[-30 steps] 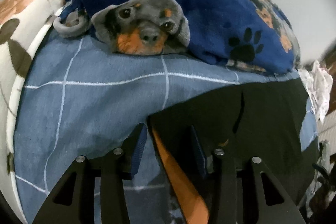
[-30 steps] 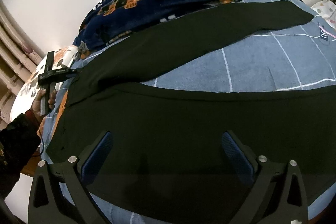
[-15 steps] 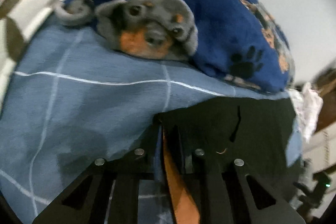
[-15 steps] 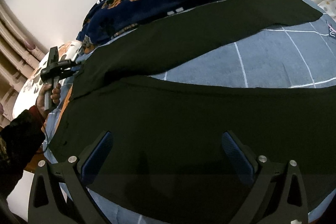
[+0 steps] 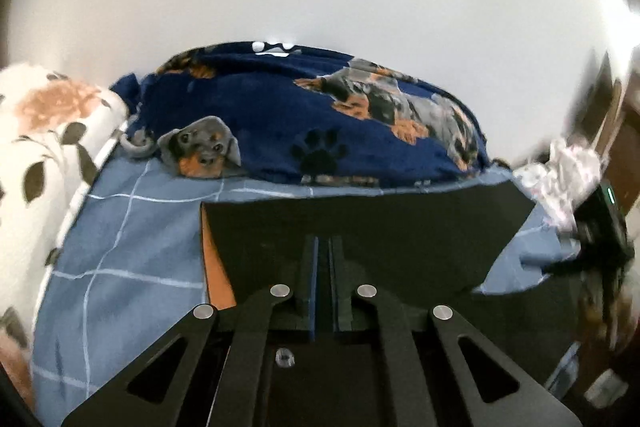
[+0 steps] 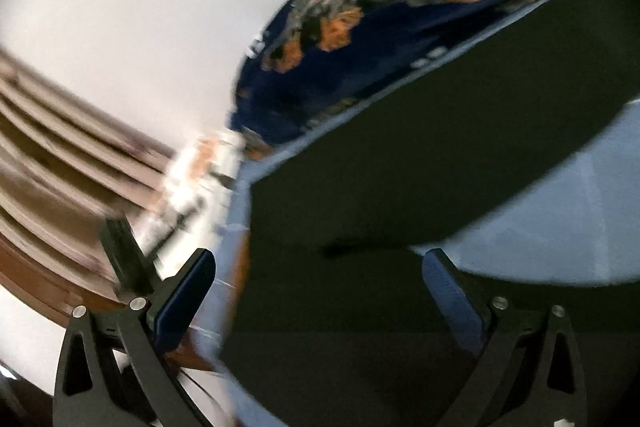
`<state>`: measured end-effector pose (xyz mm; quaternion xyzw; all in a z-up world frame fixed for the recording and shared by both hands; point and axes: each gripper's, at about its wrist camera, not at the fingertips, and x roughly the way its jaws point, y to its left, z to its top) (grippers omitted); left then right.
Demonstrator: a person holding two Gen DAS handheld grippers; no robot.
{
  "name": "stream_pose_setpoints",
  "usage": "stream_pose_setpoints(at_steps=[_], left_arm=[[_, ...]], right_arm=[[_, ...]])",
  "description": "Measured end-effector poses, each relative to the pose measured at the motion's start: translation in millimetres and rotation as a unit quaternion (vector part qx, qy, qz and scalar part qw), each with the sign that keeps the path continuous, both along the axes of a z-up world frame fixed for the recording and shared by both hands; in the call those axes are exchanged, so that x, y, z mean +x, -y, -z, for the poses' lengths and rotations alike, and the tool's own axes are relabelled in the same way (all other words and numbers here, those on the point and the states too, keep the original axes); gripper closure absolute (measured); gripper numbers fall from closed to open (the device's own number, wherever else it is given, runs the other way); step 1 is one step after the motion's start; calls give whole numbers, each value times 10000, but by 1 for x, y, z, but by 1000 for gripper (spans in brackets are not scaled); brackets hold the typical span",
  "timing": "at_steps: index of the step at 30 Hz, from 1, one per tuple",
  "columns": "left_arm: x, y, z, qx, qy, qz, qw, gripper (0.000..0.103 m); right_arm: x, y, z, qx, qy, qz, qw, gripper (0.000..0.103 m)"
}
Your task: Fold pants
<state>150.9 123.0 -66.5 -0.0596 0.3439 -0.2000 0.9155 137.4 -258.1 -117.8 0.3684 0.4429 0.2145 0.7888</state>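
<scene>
While left gripper (image 5: 323, 259) clamps black pants (image 5: 400, 235), right gripper (image 6: 320, 291) gapes (no legible writing).

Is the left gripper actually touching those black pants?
Touching. In the left wrist view the left gripper is shut on the black pants, lifting a fold above the blue sheet.

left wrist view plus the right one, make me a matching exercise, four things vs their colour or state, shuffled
Things:
1. pants
2. left tongs
3. right tongs
4. blanket

Colour or state:
a. open, nothing gripped
b. navy with dog prints
c. black, with an orange lining showing at one edge
d. shut on black fabric

Pairs: 1-c, 2-d, 3-a, 4-b
</scene>
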Motion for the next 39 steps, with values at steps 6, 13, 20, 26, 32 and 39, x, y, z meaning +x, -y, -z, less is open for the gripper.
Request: stream_pose_setpoints(at_steps=[6,13,20,26,32,39], left_arm=[[29,-50,23,-529,-724,-362,9953,69],[127,-92,88,-1161,-2004,-178,9726,45],[170,-53,122,-1026,-2479,571,9616,45],[145,-22,86,-175,-1364,187,9903,92],[43,15,15,352,215,444,9982,93],[-57,40,-1,460,796,789,9926,93]], right_arm=[[15,-2,-1,871,-81,231,9959,0],[-7,-2,25,715,-381,182,9965,0],[-13,12,41,762,-616,425,9943,0],[1,3,40,617,-614,278,9958,0],[46,-2,35,943,-559,-54,9940,0],[95,-6,37,1564,-775,50,9846,0]])
